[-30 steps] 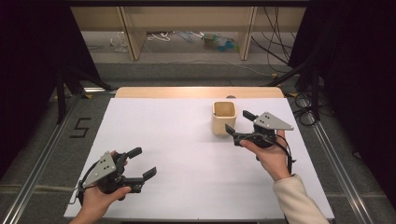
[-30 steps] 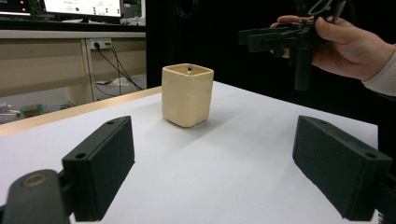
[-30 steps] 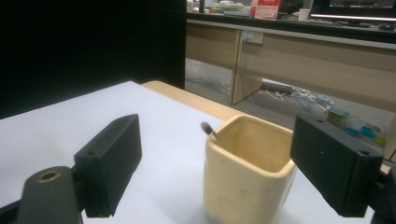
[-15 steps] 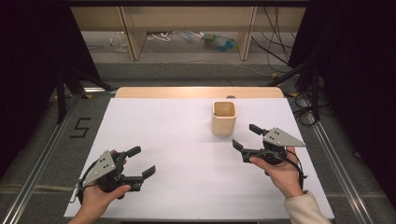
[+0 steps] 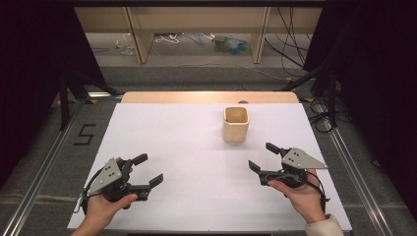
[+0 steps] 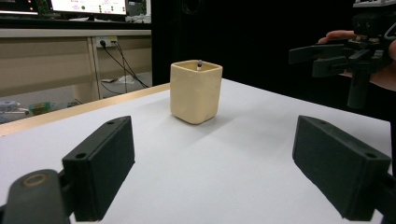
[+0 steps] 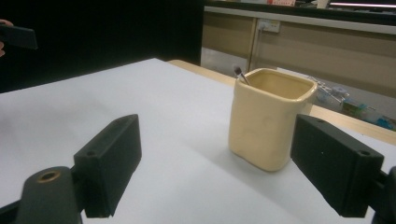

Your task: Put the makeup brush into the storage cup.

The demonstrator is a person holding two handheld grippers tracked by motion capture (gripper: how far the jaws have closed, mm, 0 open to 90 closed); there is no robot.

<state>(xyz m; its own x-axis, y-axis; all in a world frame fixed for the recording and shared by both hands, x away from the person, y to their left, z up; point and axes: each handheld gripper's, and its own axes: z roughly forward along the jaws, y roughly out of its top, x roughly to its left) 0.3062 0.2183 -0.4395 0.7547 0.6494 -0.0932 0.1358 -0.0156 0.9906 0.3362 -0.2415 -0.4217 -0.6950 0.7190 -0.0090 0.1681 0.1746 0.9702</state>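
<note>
Pulling back toward the person's edge, the right gripper (image 5: pixel 266 163) has left its spot just beside the cream cup (image 5: pixel 236 124), where it was a second ago, and now sits near the front right of the table (image 5: pixel 196 147), well apart from the cup. Nothing else has shifted: the left gripper (image 5: pixel 150 172) lies at the front left as before, and the cup has not moved.

Largest first: the white-topped table, with a bare wooden strip along its far edge, carries nothing but the cup, which stands upright, right of centre toward the far side. It is a square-sided vessel with rounded corners, open at the top. Both grippers rest low over the near edge, jaws spread wide and empty, each angled inward toward the cup (a mirrored, symmetrical pose that reads as a neutral rest, though that is a judgement). In the right gripper view a thin dark stick with a pale tip (image 7: pixel 240 74) leans against the cup's inner rim; it may be a small brush or a pen, but it is too small to tell.
</note>
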